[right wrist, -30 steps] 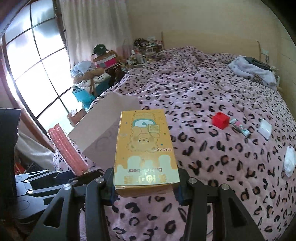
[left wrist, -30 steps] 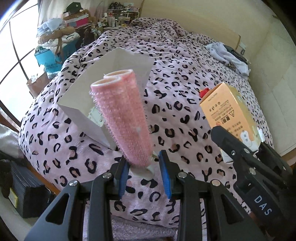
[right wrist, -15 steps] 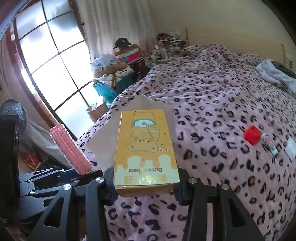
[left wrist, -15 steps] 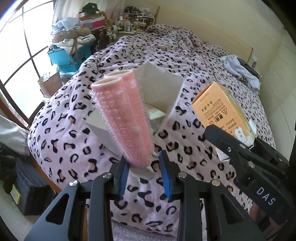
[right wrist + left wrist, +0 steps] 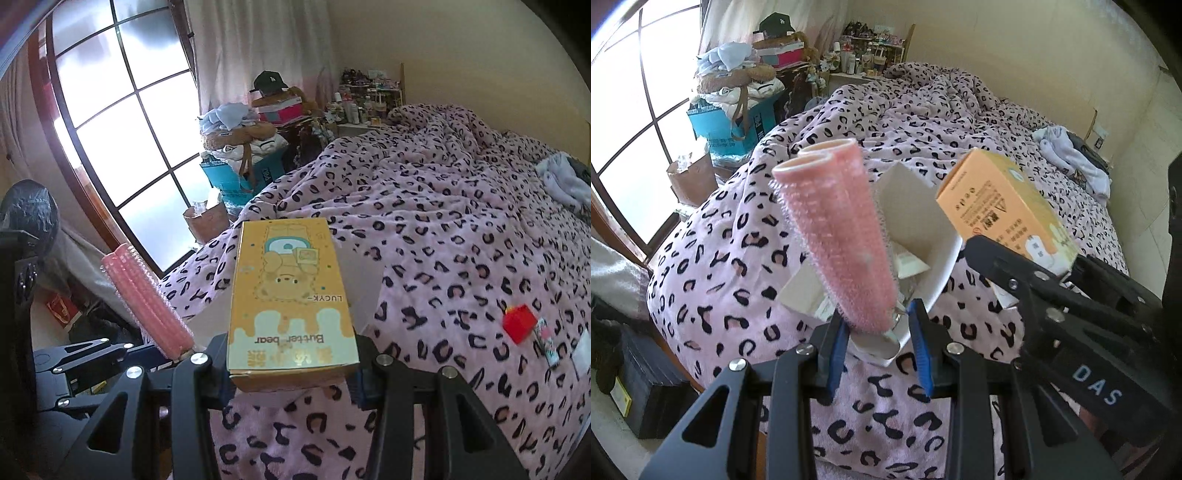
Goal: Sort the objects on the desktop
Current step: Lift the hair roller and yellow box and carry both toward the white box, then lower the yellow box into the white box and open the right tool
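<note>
Since a moment ago we have swung both tongs over the white box (image 5: pixel 919 218), left tongs (image 5: pixel 879 328) gripping pink hair rollers (image 5: pixel 838 232), right tongs (image 5: pixel 291 373) clamping the orange carton (image 5: pixel 291 295).

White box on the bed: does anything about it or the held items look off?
The white box sits tilted on the blanket, one corner raised. The yellow carton is held with its print upside down. Nothing is spilled.
</note>
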`<state>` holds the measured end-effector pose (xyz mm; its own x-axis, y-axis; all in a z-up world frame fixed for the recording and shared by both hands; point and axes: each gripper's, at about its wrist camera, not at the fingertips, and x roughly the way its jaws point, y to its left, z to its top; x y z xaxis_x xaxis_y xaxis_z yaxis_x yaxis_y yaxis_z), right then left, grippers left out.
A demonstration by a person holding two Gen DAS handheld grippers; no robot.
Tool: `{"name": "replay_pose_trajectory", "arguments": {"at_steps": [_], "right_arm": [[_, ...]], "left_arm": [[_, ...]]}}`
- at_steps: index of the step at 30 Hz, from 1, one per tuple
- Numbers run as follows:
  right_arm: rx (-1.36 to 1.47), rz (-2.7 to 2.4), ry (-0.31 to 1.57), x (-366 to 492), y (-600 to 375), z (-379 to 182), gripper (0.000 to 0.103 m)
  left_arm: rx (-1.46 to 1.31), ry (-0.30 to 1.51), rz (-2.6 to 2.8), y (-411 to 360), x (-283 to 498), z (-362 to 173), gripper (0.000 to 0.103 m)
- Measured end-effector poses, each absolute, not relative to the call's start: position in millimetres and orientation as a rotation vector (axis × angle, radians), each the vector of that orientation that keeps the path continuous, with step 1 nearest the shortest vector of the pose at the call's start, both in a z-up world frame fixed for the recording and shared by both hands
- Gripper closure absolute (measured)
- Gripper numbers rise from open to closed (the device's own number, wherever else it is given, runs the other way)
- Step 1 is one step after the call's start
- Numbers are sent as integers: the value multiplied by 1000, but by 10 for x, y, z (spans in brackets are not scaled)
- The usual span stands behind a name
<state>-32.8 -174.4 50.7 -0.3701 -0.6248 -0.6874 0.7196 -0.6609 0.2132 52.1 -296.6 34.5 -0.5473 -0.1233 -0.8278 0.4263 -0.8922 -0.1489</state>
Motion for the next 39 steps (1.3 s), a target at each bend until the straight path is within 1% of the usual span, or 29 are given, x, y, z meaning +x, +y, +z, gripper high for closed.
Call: {"name": "replay_pose_trajectory", "arguments": {"at_steps": [4,13,23,26,33,39], "right_arm": [[984,-2080,161,-420,-1851,512,56],[1032,-2076,178,-532,-2004,335,56],[1073,-2086,226,-669,-2164,179,56],[1086,-2075,259,-683,-2243,130,56],[1127,-2031,328,-744,-2421,-20,56],[1187,-1980,318,-800,-2491,-180,56]], "left_arm": [[1282,495,-2471,-3050,426,335,71],[1329,507,-2466,-3150,293,118,71],[1371,560,-2490,-3257,155,-114,70],[1380,549,-2514,-3255,91,-159,70],[1427,631,-2545,-3311,-19,-314,70],[1433,606,-2539,-3339,-59,-380,70]]}}
